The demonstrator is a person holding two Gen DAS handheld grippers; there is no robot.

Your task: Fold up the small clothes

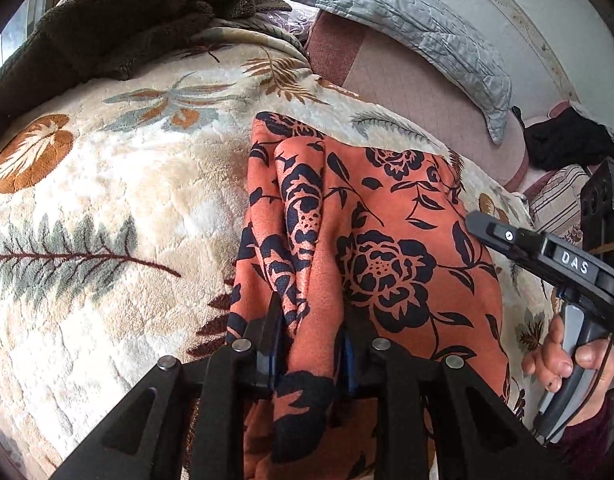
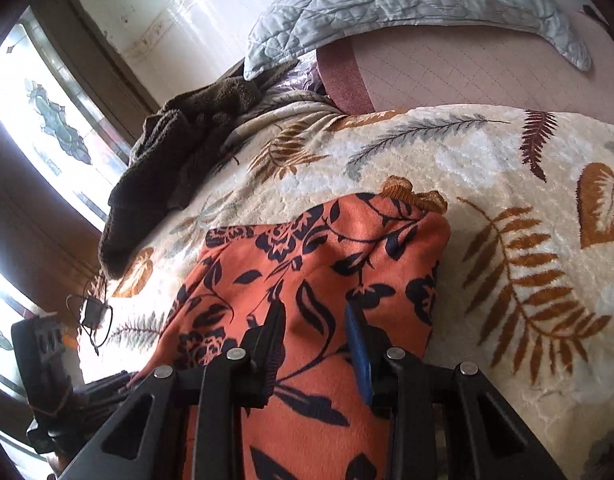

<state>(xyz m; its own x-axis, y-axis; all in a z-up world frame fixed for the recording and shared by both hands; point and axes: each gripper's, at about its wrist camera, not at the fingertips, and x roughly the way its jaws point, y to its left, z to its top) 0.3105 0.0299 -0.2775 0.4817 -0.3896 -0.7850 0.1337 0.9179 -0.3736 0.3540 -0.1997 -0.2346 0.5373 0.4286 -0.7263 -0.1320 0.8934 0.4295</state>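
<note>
1. Gathered orange floral cloth is seen clamped in the left gripper (image 1: 311,336), a bunched ridge of the garment (image 1: 387,240) running away toward 12 o'clock between its fingers.
2. At the right gripper (image 2: 317,332), the same garment (image 2: 327,264) is seen passing between the fingers; whether the pads truly press on it cannot be told.
3. The garment is spread on a cream leaf-patterned blanket (image 1: 127,200), with a brown fleece (image 1: 127,20) heaped well apart at 11 o'clock.
4. The fold is judged to be under way, with both near edges lifted.
5. For a clean result, both grippers should be carried together toward 12 o'clock at matching height, the cloth kept taut between them, and the edges laid flush before release.
</note>
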